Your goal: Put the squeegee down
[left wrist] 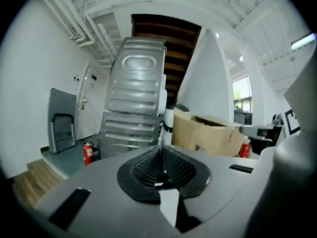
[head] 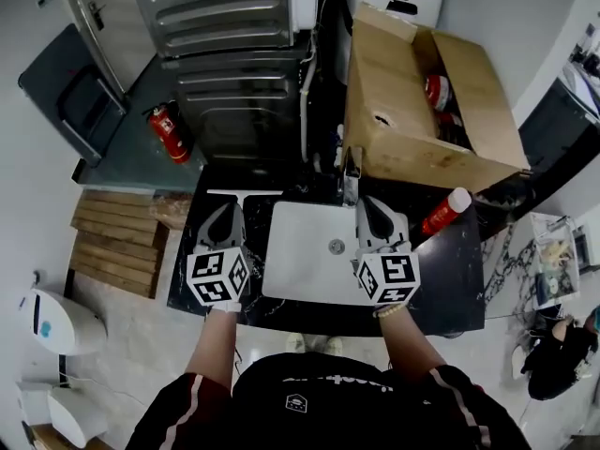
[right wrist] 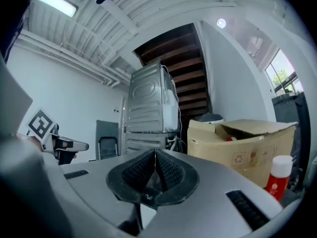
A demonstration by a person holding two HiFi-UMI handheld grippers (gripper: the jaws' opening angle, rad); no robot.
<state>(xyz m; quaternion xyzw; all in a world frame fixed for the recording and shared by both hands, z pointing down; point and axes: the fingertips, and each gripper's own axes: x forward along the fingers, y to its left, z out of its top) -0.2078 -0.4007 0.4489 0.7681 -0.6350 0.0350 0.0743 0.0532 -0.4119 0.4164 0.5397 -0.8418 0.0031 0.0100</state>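
The squeegee (head: 242,194) is a thin white T-shape lying flat on the black counter (head: 450,279), just beyond the tips of my left gripper (head: 225,210). That gripper hovers above the counter's left end, left of the white sink (head: 300,251). In the left gripper view its jaws (left wrist: 161,150) are shut with nothing between them, and the squeegee does not show there. My right gripper (head: 373,204) hangs over the sink's right rim. Its jaws (right wrist: 155,155) are also shut and empty. Both grippers point roughly level toward the back wall.
A faucet (head: 352,172) stands behind the sink. A large open cardboard box (head: 422,111) sits at the back right, with a red white-capped bottle (head: 445,212) beside it. A grey metal appliance (head: 225,54), a fire extinguisher (head: 169,131) and a wooden pallet (head: 117,242) are to the left.
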